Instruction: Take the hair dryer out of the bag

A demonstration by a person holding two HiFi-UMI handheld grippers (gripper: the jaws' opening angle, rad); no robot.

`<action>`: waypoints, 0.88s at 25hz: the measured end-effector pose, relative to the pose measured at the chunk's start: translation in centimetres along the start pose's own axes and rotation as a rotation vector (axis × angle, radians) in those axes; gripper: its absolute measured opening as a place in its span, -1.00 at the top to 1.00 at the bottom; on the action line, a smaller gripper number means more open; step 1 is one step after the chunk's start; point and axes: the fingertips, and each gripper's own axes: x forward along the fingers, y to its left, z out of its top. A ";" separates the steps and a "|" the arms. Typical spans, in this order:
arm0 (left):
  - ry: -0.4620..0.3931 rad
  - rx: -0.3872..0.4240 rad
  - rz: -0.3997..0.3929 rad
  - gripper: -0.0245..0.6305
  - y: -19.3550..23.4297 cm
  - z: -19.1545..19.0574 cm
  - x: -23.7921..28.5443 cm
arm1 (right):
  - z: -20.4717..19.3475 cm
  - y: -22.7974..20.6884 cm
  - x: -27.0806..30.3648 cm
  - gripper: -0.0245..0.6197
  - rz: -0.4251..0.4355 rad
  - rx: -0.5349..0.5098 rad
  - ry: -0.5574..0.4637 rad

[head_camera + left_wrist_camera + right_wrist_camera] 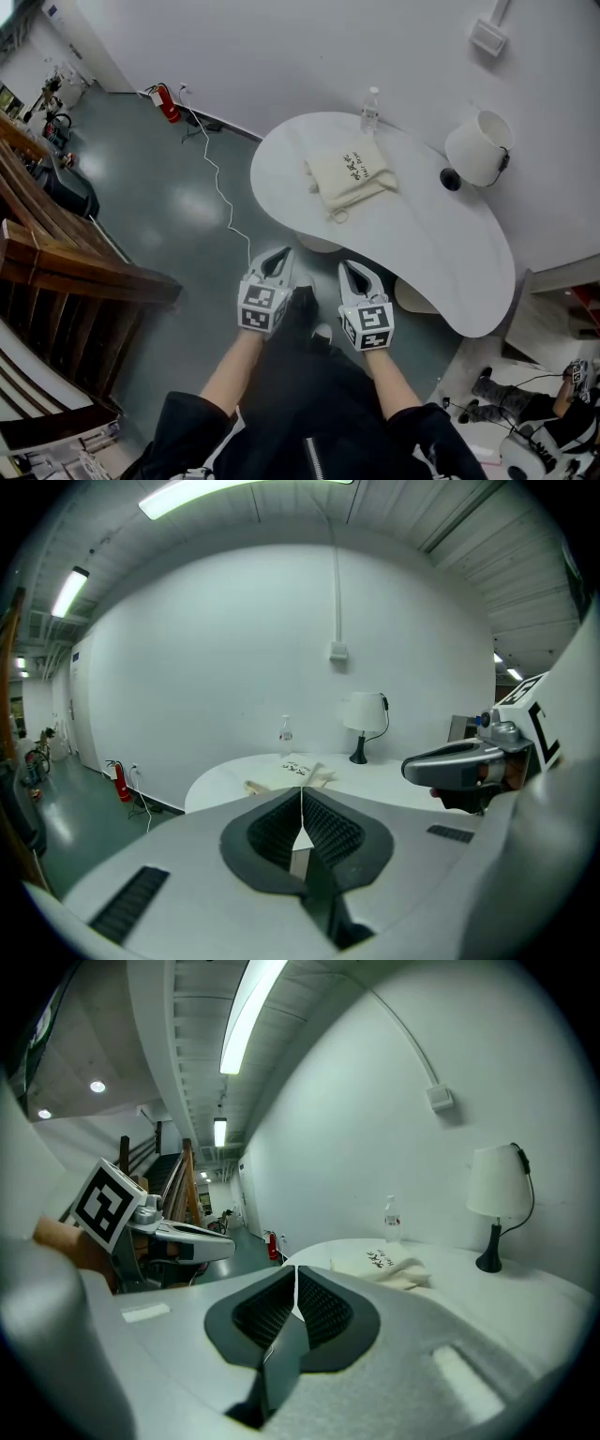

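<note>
ahead lies a limp cloth bag; left gripper and right gripper are closed.

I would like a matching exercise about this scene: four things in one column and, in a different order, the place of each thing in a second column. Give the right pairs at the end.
Things:
1. cloth bag
2. water bottle
3. lamp
4. fire extinguisher

Places:
A. on the floor, away from the table
B. farthest right on the table in the head view
C. lying flat on the table's left half
D. upright at the table's far edge, just behind the cloth bag

Pairs: 1-C; 2-D; 3-B; 4-A.
</note>
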 end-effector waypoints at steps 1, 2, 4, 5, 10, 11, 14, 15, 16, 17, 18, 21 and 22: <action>-0.002 0.001 -0.003 0.88 0.0 0.1 0.3 | 0.0 -0.3 0.1 0.90 -0.005 0.000 -0.001; -0.005 0.002 -0.006 0.89 0.1 0.3 0.6 | 0.1 -0.6 0.3 0.90 -0.009 -0.001 -0.003; -0.012 0.005 -0.012 0.89 0.2 0.7 1.3 | 0.4 -0.9 0.7 0.90 -0.014 -0.004 -0.007; -0.015 0.006 -0.015 0.88 0.3 0.9 1.8 | 0.6 -1.1 1.0 0.90 -0.015 -0.005 -0.008; -0.021 0.009 -0.038 0.89 1.0 2.0 4.1 | 1.1 -2.3 3.1 0.90 -0.023 -0.008 0.007; -0.019 0.008 -0.042 0.89 1.2 2.1 4.7 | 1.3 -2.5 3.7 0.90 -0.024 -0.009 0.011; -0.011 0.004 -0.053 0.88 2.2 2.2 6.6 | 1.8 -3.3 5.6 0.90 -0.026 -0.015 0.018; -0.007 0.005 -0.057 0.88 2.6 2.2 7.3 | 2.0 -3.6 6.3 0.90 -0.026 -0.019 0.019; -0.003 0.005 -0.061 0.89 2.9 2.3 7.9 | 2.3 -4.0 7.1 0.90 -0.027 -0.024 0.019; 0.001 0.006 -0.065 0.89 3.3 2.3 8.6 | 2.6 -4.3 7.8 0.90 -0.029 -0.029 0.021; 0.005 0.007 -0.070 0.89 3.7 2.4 9.2 | 3.0 -4.6 8.6 0.90 -0.031 -0.035 0.023; 0.016 0.006 -0.086 0.89 5.1 2.9 11.0 | 4.0 -5.3 11.0 0.88 -0.037 -0.049 0.034; 0.020 0.005 -0.093 0.88 5.6 3.0 11.6 | 4.3 -5.5 11.8 0.85 -0.039 -0.052 0.039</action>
